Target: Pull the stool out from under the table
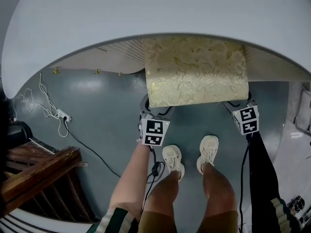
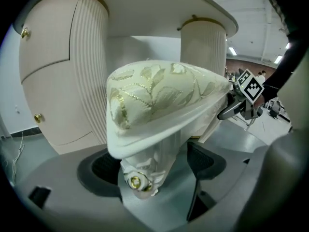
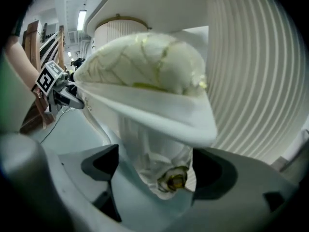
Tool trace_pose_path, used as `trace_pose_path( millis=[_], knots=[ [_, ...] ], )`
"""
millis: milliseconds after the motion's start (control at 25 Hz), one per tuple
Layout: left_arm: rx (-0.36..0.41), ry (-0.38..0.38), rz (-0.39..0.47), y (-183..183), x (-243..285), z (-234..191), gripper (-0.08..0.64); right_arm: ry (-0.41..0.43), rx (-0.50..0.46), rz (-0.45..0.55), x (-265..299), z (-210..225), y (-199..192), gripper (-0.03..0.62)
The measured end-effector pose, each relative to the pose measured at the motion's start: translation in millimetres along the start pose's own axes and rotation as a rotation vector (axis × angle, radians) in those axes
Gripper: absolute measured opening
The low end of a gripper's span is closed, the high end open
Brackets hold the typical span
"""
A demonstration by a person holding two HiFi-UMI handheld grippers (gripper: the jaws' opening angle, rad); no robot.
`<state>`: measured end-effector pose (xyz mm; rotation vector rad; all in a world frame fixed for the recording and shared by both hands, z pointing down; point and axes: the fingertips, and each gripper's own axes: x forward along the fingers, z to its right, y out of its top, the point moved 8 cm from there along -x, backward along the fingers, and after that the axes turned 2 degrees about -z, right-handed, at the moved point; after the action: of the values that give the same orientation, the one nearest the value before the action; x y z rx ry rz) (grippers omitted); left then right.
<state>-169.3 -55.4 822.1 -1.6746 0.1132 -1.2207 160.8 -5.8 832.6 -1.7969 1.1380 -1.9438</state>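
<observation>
- The stool point(image 1: 197, 72) stands at 12 o'clock from your shoes point(image 1: 172, 160). Its far part sits under the white table point(image 1: 146, 8), and the near edge of its gold leaf-pattern cushion point(image 1: 194, 89) shows past the table rim.
- The left gripper point(image 1: 154, 114) is at the 7 o'clock corner of the seat, just below the cushion edge. Its jaws are spread with the near-left leg point(image 2: 149, 153) between them. A bare gap shows between that leg and the pad at 3 o'clock.
- The right gripper point(image 1: 240, 106) is at the 5 o'clock corner of the seat. Its jaws are spread wide around the near-right leg point(image 3: 154, 153). The leg stands close to both pads, and no pinch shows.
- Each leg carries a gold-centred rosette point(image 2: 135, 181) low between the pads.
- In the left gripper view, the ribbed table pedestal point(image 2: 89, 71) rises behind the stool at 10 o'clock.
- In the head view, a dark wooden frame point(image 1: 39, 174) lies at 8 o'clock and a white cable point(image 1: 48, 106) at 9 o'clock, both on the grey floor point(image 1: 102, 130).
</observation>
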Motion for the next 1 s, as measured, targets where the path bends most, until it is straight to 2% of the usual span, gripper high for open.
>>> trace_pose_path(
  millis=[160,200,320,520,720,1000],
  knots=[
    [-0.018,-0.010,0.030,3.0,12.7,-2.0,0.411,-0.022,-0.042,0.037,15.4,0.1,5.5,0.449],
    [-0.025,-0.013,0.036,2.4,14.9,-1.7,0.411,-0.031,-0.048,0.054,17.0,0.1,6.6,0.422],
    [-0.030,-0.011,0.039,1.9,18.7,-2.2,0.417,-0.051,-0.039,0.088,17.8,-0.2,7.9,0.416],
    [0.015,-0.003,0.026,1.8,17.3,-8.4,0.410,-0.049,-0.051,0.087,19.7,-3.3,5.7,0.407],
    [0.005,-0.012,0.096,3.9,3.5,-8.4,0.397,-0.048,-0.009,0.161,3.8,-9.8,4.3,0.402],
    [-0.014,-0.044,0.086,8.4,-9.0,-5.8,0.394,-0.048,0.011,0.157,-13.2,-15.4,7.0,0.399]
  ],
)
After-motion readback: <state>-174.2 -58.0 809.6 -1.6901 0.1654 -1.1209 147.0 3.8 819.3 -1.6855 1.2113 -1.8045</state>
